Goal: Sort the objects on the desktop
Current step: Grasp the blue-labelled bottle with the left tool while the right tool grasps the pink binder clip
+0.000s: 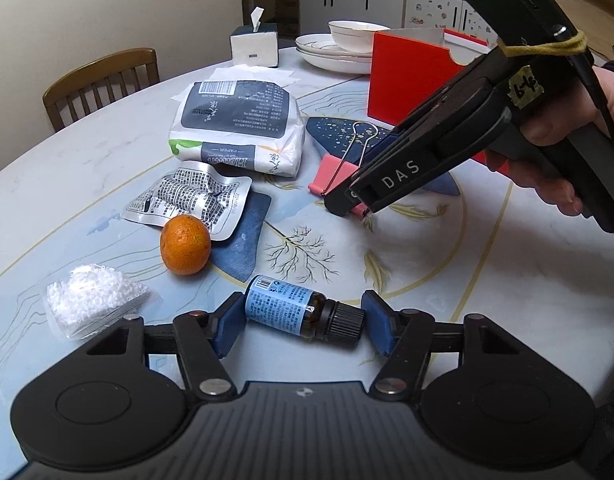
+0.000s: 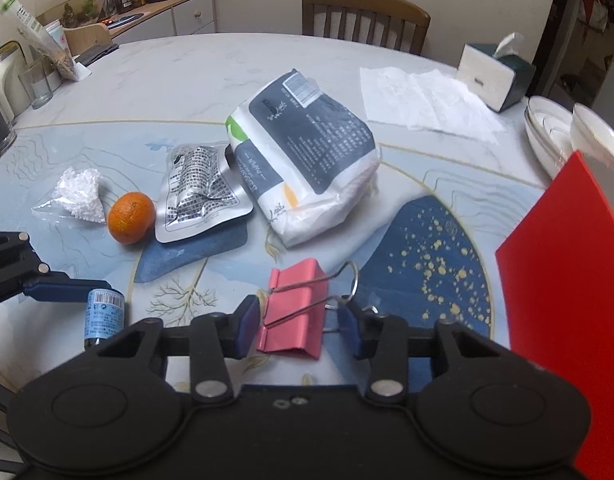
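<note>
The right gripper [image 1: 353, 204] bears white letters "DAS" on its side and a yellow tape tag [image 1: 527, 89] handwritten "b-4". The tissue pack [image 1: 237, 128] shows "PAPER" upside down. Print on the small bottle [image 1: 285, 305] and the foil pouch [image 1: 189, 200] is too small to read.

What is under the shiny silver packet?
The silver packet lies partly on a dark blue patch painted on the table. Whether anything small hides beneath it cannot be seen; the packet covers that spot.

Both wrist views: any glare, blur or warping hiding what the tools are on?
Left wrist view: sharp, fisheye bends the table edge; the bottle reads clearly. Right wrist view: darker corners, mild glare on the foil pouch; the pink binder clip is clear.
</note>
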`<state>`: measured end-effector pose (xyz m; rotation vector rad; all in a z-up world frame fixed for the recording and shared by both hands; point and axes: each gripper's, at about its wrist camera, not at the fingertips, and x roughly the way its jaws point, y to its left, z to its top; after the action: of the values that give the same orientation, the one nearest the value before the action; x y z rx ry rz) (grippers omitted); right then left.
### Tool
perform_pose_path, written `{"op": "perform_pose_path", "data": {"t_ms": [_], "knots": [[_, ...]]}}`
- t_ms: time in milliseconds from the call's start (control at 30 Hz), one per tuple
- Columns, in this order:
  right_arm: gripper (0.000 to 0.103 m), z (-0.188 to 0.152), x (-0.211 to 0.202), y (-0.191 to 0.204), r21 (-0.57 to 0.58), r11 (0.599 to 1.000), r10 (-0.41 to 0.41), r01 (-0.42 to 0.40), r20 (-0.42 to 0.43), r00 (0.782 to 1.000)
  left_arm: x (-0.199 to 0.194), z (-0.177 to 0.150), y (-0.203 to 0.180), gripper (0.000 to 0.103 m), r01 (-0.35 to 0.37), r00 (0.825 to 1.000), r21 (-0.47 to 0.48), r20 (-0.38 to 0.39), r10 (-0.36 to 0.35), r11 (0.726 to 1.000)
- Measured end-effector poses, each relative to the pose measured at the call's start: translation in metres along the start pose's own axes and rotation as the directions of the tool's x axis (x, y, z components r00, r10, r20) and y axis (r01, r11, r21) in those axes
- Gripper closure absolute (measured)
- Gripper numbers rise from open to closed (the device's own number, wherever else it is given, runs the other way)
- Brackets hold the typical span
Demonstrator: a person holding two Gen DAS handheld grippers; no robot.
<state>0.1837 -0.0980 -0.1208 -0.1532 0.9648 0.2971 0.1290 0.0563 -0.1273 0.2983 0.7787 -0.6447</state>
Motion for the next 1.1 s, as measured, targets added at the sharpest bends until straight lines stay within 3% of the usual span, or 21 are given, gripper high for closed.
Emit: {"op": "perform_pose_path", "data": {"t_ms": [67, 467, 1100], "knots": [[0.069, 0.0, -0.001, -0.001, 0.002, 1.0, 0.009, -0.009, -0.001, 1.0, 0.001, 0.001, -0.001, 0.04, -0.005, 1.0, -0.005, -0.006, 0.005, 1.0], [0.071, -0.007, -0.011, -0.006, 0.011, 1.0, 0.003, -0.003, 0.002, 1.0, 0.001, 0.006, -0.005, 0.041, -0.035, 0.998, -0.058, -0.044, 0.033, 0.998], [0.071, -0.024, -0.06, -0.013, 0.027, 0.999, 0.041, -0.042, 0.031, 0.999, -0.026, 0.027, -0.026, 0.041, -0.045, 0.999, -0.125, 0.004, 0.046, 0.991]]}}
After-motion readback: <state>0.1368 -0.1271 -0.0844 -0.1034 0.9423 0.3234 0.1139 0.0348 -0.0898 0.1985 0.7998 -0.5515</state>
